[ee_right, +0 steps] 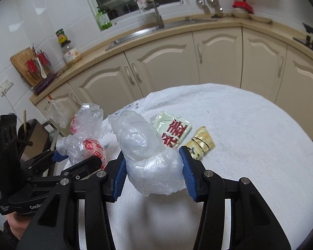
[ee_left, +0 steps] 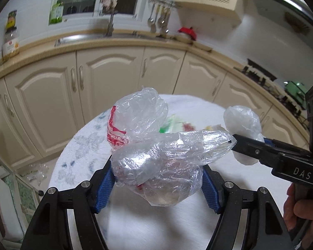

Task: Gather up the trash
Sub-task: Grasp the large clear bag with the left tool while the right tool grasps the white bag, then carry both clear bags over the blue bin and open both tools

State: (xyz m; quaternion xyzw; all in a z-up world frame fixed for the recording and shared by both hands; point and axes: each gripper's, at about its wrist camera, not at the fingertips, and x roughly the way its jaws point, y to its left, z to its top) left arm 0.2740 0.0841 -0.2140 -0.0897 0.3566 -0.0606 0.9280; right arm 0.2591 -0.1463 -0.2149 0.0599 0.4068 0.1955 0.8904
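Note:
My left gripper (ee_left: 157,175) is shut on a crumpled clear plastic bag with red print (ee_left: 154,145), held above the white table; it also shows at the left of the right wrist view (ee_right: 83,143). My right gripper (ee_right: 153,166) is shut on a clear bag wrapped around white padding (ee_right: 148,156), which shows at the right of the left wrist view (ee_left: 243,123). Two snack wrappers lie on the table beyond it: a pale green one with red characters (ee_right: 173,130) and a yellow one (ee_right: 201,143).
The round table has a white towel cover (ee_right: 250,135). Cream kitchen cabinets (ee_right: 156,66) and a counter with a sink (ee_right: 156,28) curve behind. A clear bag hangs at the left by a dark bin (ee_right: 34,133). Plastic scraps lie on the floor (ee_left: 36,173).

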